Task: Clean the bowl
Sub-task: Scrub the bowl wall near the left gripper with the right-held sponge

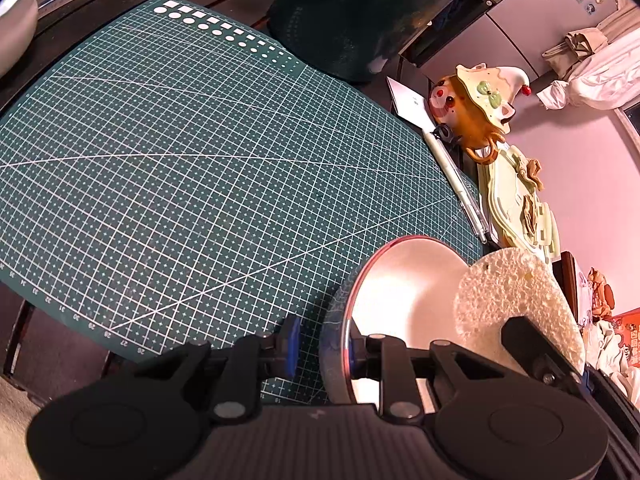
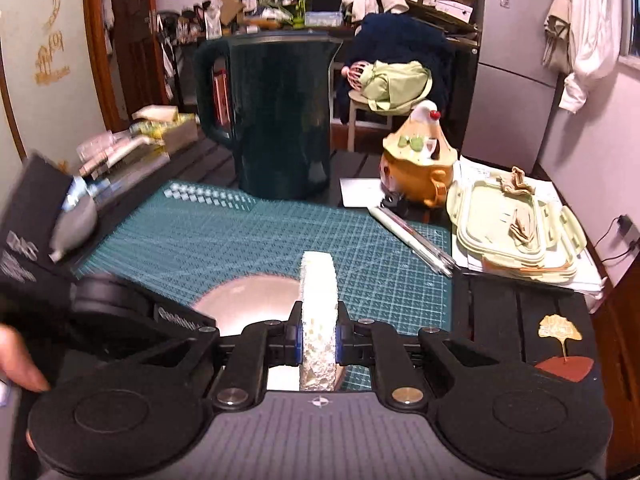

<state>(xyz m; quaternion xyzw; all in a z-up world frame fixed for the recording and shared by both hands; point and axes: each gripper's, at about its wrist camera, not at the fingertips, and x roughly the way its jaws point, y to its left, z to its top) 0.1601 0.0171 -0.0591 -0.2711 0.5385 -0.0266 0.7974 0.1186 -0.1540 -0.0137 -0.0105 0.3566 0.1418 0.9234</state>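
Observation:
A white bowl (image 1: 404,292) with a red rim and dark outside is tilted on edge over the green cutting mat (image 1: 180,168). My left gripper (image 1: 324,346) is shut on the bowl's rim. A round pale sponge (image 1: 516,300) sits against the bowl's inside, at its right. In the right wrist view my right gripper (image 2: 318,340) is shut on the sponge (image 2: 318,300), seen edge-on, with the bowl (image 2: 248,300) just behind and left of it. The left gripper's body (image 2: 120,312) shows at the lower left.
A dark green kettle (image 2: 276,116) stands at the mat's far edge. A yellow cat-shaped pot (image 2: 420,168), a pale green lidded box (image 2: 516,228) and a pen (image 2: 412,240) lie to the right. Boxes and clutter (image 2: 132,148) lie at the left.

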